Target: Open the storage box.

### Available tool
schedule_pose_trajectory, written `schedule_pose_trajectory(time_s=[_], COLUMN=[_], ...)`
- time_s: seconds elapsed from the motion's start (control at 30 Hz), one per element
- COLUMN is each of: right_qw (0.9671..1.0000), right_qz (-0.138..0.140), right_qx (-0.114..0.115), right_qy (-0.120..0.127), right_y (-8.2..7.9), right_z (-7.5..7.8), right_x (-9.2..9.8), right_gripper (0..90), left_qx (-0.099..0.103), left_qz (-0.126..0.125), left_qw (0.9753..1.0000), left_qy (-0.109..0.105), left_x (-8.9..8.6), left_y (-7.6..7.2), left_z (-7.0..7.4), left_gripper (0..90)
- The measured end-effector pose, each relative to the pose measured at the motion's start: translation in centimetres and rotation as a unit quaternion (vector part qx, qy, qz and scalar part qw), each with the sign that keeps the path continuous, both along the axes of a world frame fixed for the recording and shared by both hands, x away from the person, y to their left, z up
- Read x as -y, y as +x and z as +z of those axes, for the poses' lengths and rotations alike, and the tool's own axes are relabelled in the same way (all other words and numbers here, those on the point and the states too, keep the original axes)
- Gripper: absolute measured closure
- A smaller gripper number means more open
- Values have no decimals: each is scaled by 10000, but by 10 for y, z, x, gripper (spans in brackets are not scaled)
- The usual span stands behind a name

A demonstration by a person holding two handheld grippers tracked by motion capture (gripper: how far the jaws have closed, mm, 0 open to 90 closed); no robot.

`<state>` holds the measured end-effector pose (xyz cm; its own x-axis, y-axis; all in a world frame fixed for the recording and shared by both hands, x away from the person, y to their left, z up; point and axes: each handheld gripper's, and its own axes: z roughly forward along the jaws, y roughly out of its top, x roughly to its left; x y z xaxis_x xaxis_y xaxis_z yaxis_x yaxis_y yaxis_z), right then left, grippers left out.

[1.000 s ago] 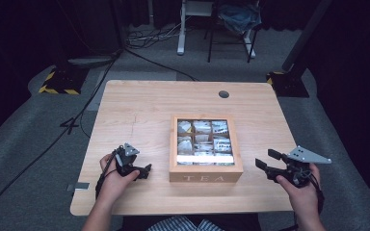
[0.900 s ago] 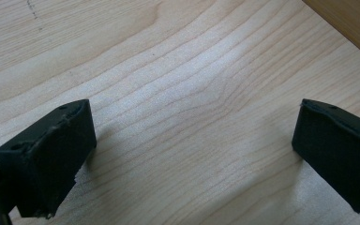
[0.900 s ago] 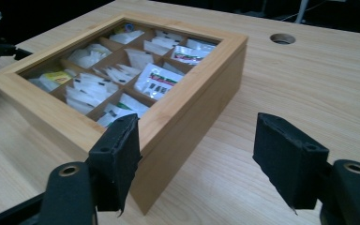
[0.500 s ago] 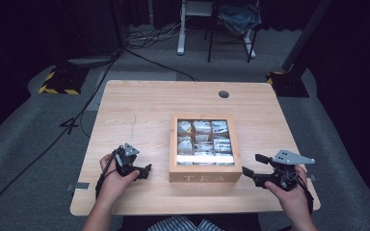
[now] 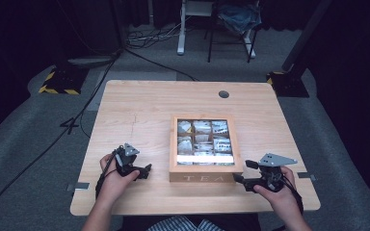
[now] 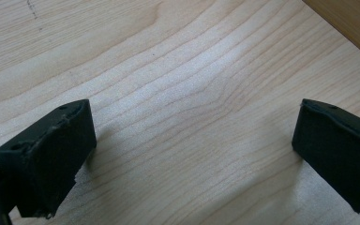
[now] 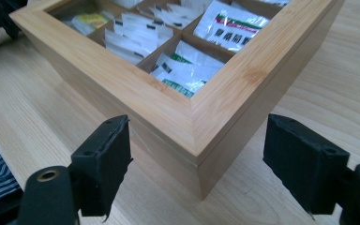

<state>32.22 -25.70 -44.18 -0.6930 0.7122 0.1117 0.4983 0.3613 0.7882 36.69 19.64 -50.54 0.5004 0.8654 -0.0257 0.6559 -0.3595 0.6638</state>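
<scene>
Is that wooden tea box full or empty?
Full, or nearly: the tea box has packets in every compartment seen through its top, in both the high view and the right gripper view.

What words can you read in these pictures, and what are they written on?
"TEA" on the front wall of the wooden box.
The tea packets inside the box carry printed lines, too blurred to read.
The hazard-striped block on the floor has yellow and black stripes, no words.
</scene>
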Motion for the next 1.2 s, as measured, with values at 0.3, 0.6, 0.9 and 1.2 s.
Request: schedule_pose_trajectory(time_s=[0.3, 0.6, 0.9, 1.2], right_qw=[9991, 9982, 9992, 9998], right_qz=[143, 106, 6, -127], right_qx=[150, 177, 94, 40], right_qy=[-362, -567, -396, -129], right_y=[-2, -6, -7, -7], right_z=[-5, 0, 6, 20], right_x=[-6, -5, -3, -1], right_gripper=[427, 565, 604, 609], left_qx=[0, -12, 31, 53], left_qz=[-2, -6, -46, -33], left_qw=[10000, 10000, 10000, 10000], left_qy=[0, 5, -24, -51], left_x=[0, 0, -1, -4], left_y=[0, 0, 0, 5], left_z=[0, 0, 0, 0], left_gripper=[5, 5, 25, 53])
